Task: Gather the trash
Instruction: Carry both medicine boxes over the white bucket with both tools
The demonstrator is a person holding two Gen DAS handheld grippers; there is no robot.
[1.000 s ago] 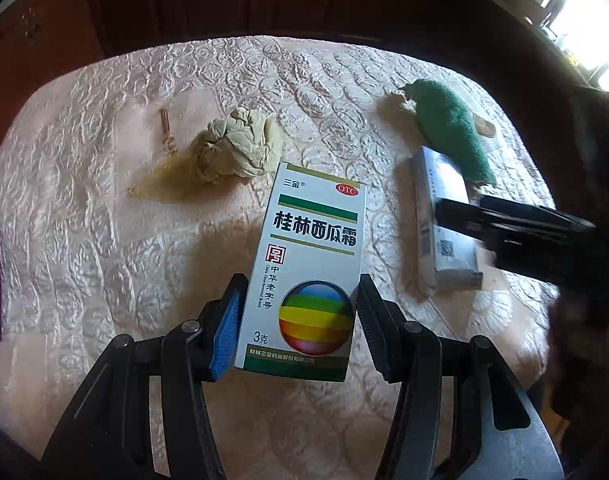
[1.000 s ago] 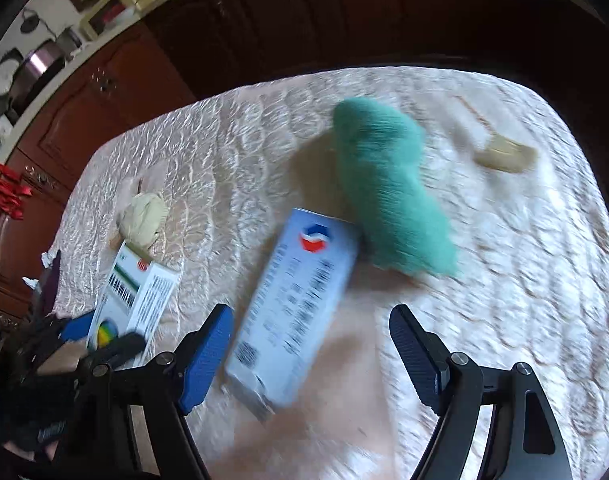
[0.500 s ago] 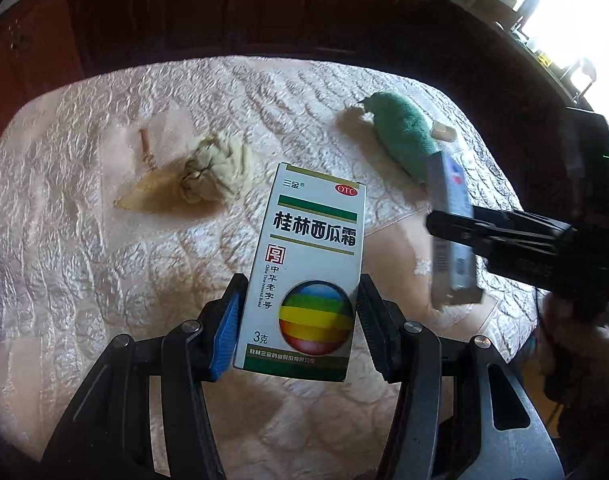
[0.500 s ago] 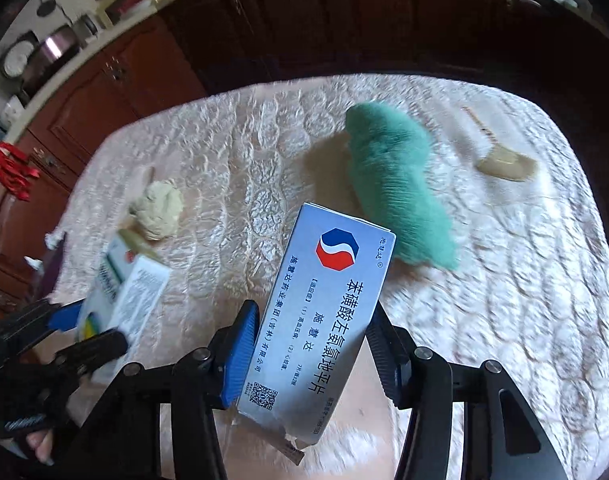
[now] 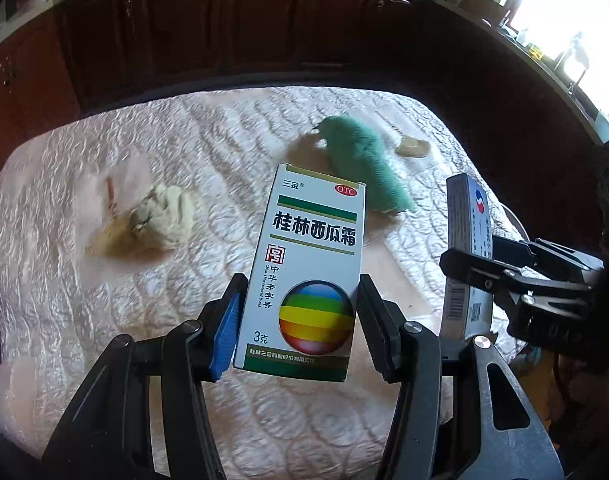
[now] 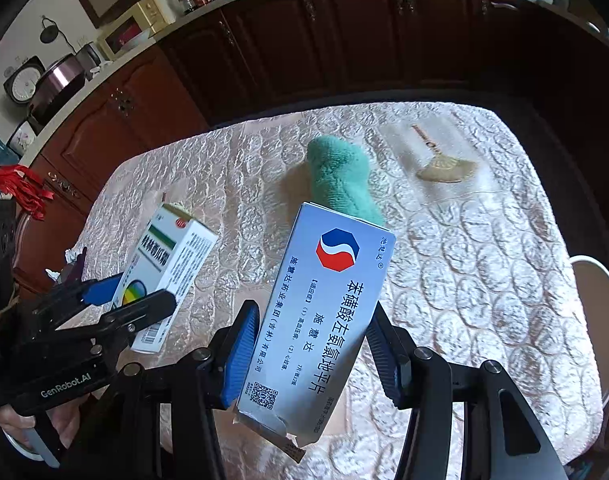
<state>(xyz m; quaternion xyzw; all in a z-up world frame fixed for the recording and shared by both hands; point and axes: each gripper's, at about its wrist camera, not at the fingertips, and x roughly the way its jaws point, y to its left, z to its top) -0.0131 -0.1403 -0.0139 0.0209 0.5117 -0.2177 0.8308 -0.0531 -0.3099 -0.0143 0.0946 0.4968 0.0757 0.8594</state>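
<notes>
From the left wrist view, I note the green cloth [image 5: 362, 160] partly hidden behind the white box [image 5: 304, 276], and the blue box [image 5: 468, 256] seen edge-on, its face unreadable. From the right wrist view, the crumpled wad [image 6: 178, 206] barely peeks above that white box; a white stool [image 6: 600, 320] is cut off at the right edge.

Daylight glares from a blown-out window [image 5: 564, 20] upper right; dark wooden cabinets [image 5: 224, 20] stay dim; fisheye edges curve, slightly blurred.
</notes>
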